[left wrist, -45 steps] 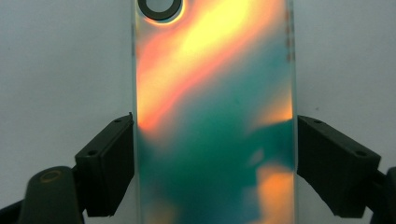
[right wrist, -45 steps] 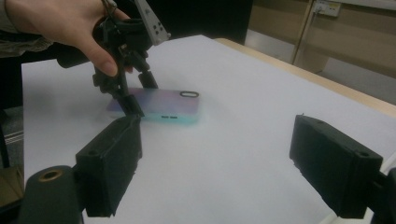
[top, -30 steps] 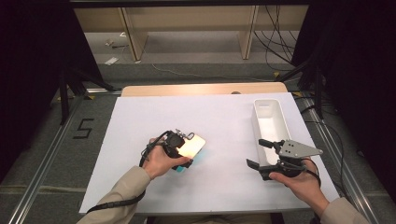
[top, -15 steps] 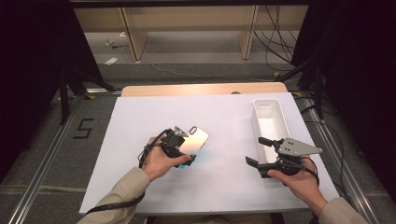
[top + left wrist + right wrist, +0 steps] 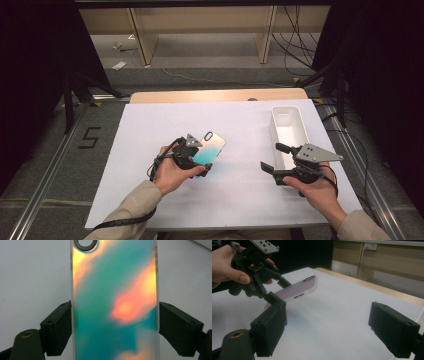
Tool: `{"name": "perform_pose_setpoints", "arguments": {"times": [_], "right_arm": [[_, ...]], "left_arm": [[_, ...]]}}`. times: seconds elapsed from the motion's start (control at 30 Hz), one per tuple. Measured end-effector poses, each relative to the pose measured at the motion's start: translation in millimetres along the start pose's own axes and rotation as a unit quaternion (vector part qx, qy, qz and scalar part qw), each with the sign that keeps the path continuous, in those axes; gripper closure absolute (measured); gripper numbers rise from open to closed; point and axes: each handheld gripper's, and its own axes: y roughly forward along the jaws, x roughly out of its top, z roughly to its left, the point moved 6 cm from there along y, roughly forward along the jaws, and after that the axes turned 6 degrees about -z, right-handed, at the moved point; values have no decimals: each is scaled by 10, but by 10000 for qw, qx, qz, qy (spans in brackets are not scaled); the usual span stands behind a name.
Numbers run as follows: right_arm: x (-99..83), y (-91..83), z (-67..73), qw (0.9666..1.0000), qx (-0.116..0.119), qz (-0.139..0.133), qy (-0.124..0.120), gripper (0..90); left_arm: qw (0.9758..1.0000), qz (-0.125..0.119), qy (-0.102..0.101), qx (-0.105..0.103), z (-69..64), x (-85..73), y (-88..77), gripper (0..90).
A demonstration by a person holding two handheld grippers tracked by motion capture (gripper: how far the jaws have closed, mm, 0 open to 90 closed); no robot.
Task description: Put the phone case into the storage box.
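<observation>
An iridescent teal-and-orange phone case (image 5: 210,149) is held a little above the white table sheet (image 5: 145,130), its far end tilted up. My left gripper (image 5: 200,162) is shut on it, the jaws pressing its two long edges. In the left gripper view the case (image 5: 115,302) runs up between the jaws of that gripper (image 5: 115,325), camera hole at the top. My right gripper (image 5: 275,157) stands open with nothing in it, right of the case and pointing toward it. The right gripper view has its jaws (image 5: 327,332) wide apart, with the case (image 5: 297,291) and left gripper (image 5: 278,290) beyond.
A white rectangular bin (image 5: 274,130) stands at the right of the sheet, just behind the right gripper. The wooden table edge (image 5: 215,95) runs along the far side. Wooden shelving and cables lie on the floor beyond.
The phone case's far end has risen slightly in the left gripper. The right gripper has stayed where it was.
</observation>
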Motion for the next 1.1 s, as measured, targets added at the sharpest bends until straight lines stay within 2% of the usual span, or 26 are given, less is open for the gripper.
{"name": "perform_pose_setpoints", "arguments": {"times": [0.5, 1.1], "right_arm": [[98, 223, 64, 9999, -7, -18, 118, 160], [157, 477, 64, 9997, -27, -5, 256, 160]], "left_arm": [[9996, -266, 89, -34, -76, 63, -38, 172], [9990, -382, 187, -109, -175, 92, -48, 172]]}}
